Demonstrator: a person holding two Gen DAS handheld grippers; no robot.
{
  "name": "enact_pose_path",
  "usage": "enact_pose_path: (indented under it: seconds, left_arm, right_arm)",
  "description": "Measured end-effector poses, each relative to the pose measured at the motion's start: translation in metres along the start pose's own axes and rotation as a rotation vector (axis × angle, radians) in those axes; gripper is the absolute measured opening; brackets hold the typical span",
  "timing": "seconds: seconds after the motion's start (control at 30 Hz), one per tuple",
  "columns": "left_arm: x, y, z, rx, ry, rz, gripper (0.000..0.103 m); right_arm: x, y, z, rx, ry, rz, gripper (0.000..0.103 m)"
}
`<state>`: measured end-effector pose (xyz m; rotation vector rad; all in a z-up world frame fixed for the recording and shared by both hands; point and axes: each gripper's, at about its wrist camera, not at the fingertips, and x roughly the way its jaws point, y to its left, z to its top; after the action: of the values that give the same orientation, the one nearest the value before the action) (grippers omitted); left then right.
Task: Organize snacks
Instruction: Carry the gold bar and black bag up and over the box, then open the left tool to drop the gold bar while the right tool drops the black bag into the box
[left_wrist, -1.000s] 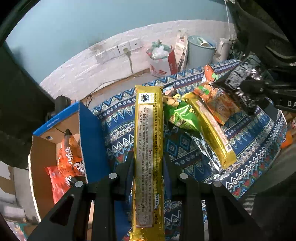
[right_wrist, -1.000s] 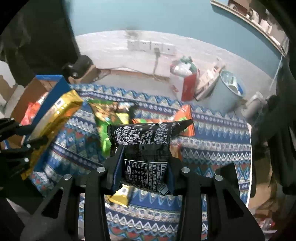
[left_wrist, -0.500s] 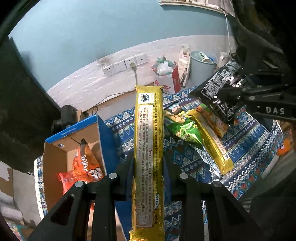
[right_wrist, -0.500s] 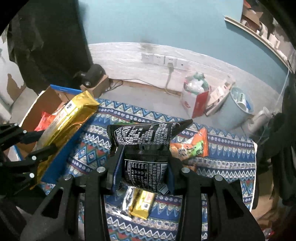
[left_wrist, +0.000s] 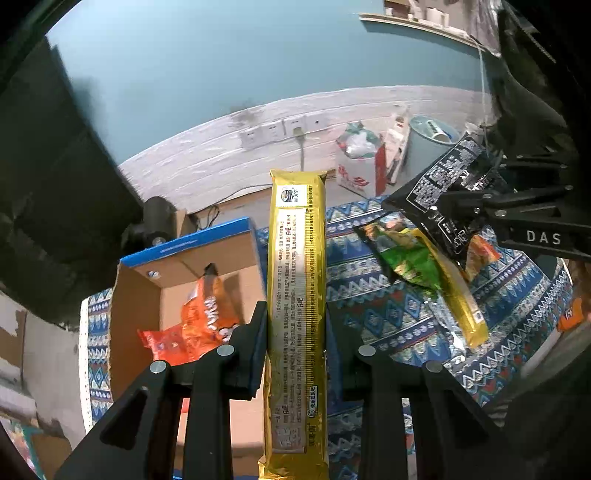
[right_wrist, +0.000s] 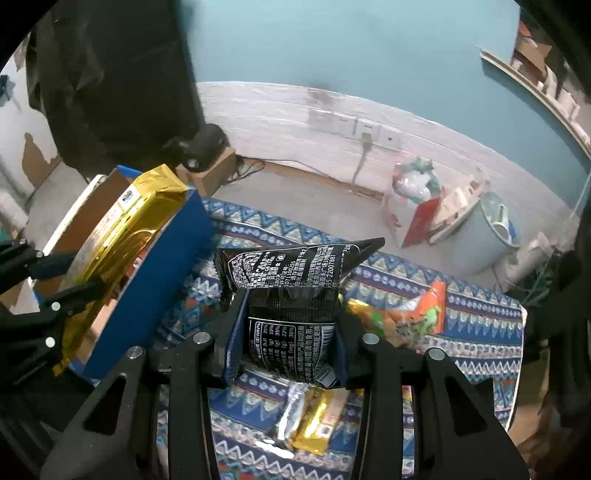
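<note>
My left gripper (left_wrist: 295, 325) is shut on a long gold biscuit pack (left_wrist: 297, 295), held high next to the blue-edged cardboard box (left_wrist: 184, 249). Orange snack bags (left_wrist: 199, 325) lie inside the box. My right gripper (right_wrist: 290, 325) is shut on a black snack bag (right_wrist: 291, 295), raised above the patterned cloth (right_wrist: 480, 332). In the right wrist view the gold pack (right_wrist: 122, 236) hangs over the box (right_wrist: 166, 258). In the left wrist view the black bag (left_wrist: 439, 192) is at the right.
On the cloth (left_wrist: 369, 314) lie a green bag (left_wrist: 410, 262), a second gold pack (left_wrist: 461, 306) and an orange bag (right_wrist: 421, 314). A grey bin (right_wrist: 484, 236) and a white-red box (right_wrist: 410, 206) stand on the floor behind. A black camera (right_wrist: 199, 147) sits beyond the box.
Both grippers rose with their packs. The left one shifted toward the box, more of whose inside shows. The right one with the black bag came closer to the box.
</note>
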<state>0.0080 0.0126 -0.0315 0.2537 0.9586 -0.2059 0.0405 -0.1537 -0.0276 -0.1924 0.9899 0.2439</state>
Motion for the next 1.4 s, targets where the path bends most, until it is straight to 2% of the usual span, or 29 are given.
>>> enact_pose_path:
  seconds: [0.67, 1.3, 1.4]
  left_arm:
    - [0.024, 0.085, -0.035, -0.151, 0.062, 0.075, 0.029]
    - [0.051, 0.146, -0.061, -0.280, 0.151, 0.090, 0.029]
    - [0.047, 0.152, -0.062, -0.288, 0.137, 0.117, 0.031]
  right_arm:
    - [0.037, 0.099, 0.045, -0.126, 0.030, 0.086, 0.038]
    - [0.075, 0.158, 0.071, -0.150, 0.094, 0.175, 0.038]
    - [0.080, 0.165, 0.072, -0.156, 0.106, 0.182, 0.038]
